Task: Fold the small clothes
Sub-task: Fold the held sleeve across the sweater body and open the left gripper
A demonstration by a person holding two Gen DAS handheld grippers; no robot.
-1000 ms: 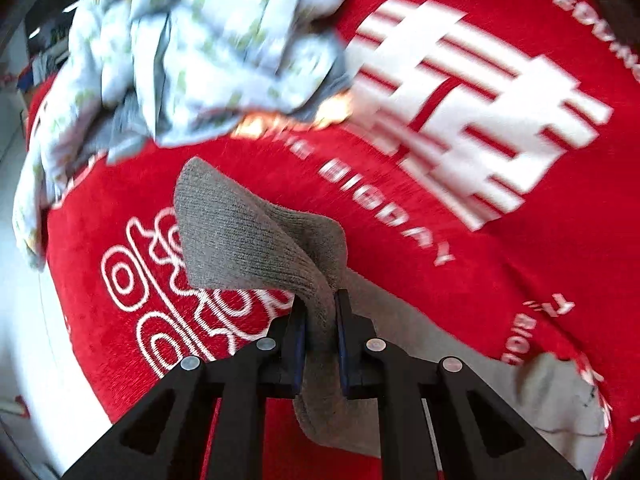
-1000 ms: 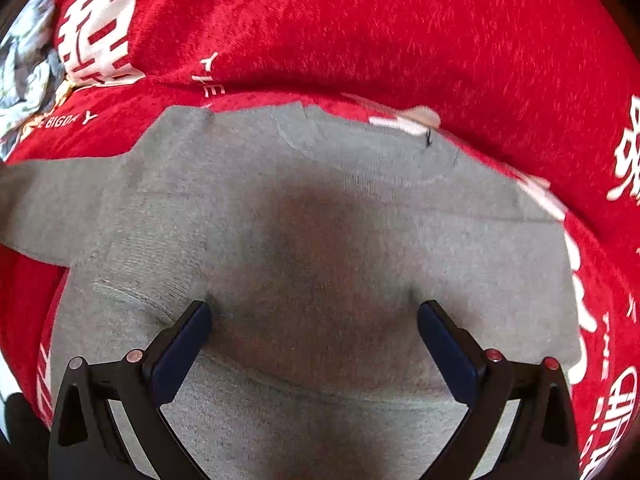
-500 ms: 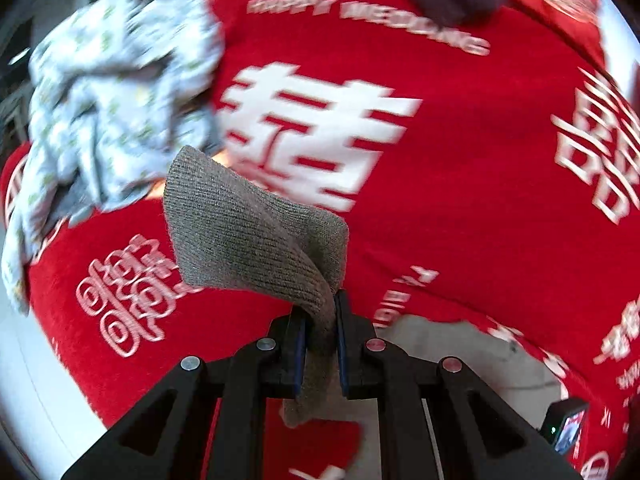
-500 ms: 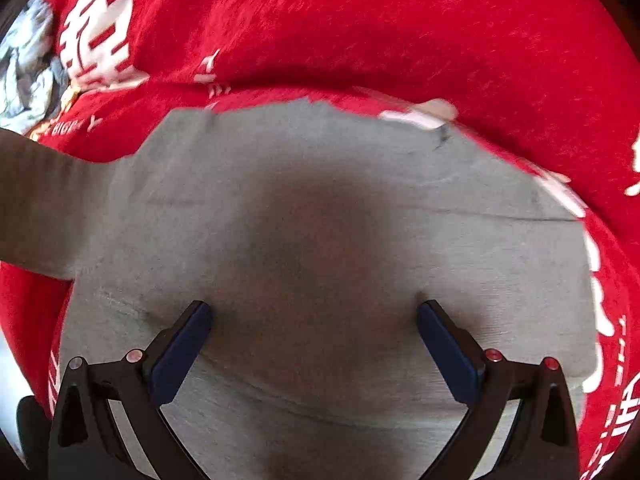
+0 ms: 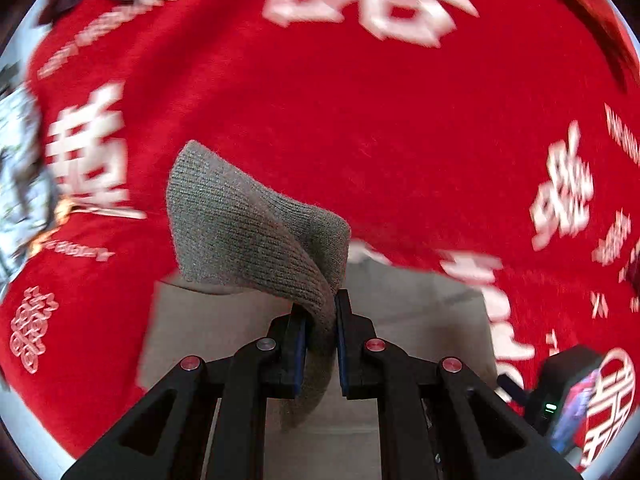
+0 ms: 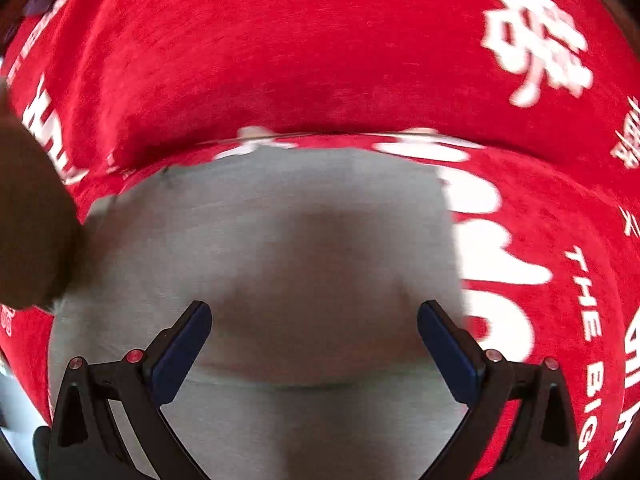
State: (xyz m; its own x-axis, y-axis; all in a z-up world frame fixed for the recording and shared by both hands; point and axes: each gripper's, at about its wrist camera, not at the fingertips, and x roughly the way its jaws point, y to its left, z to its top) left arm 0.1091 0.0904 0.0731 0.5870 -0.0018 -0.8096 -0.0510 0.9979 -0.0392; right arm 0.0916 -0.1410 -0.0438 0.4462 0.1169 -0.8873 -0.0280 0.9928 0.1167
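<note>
The left gripper (image 5: 321,320), pinching the grey sleeve (image 5: 256,232), has swung from nine o'clock over the sweater body (image 6: 320,248); the right gripper (image 6: 314,320) stays spread, pinning it.

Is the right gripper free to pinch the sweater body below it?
Probably yes: the right gripper is open, nothing between its fingers, directly over the flat grey sweater.

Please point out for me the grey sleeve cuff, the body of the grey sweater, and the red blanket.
grey sleeve cuff (image 5: 248,224), left wrist view, on its ribbed knit.
grey sweater body (image 6: 320,248), right wrist view, mid-panel.
red blanket (image 6: 280,60), right wrist view, bare plush.
</note>
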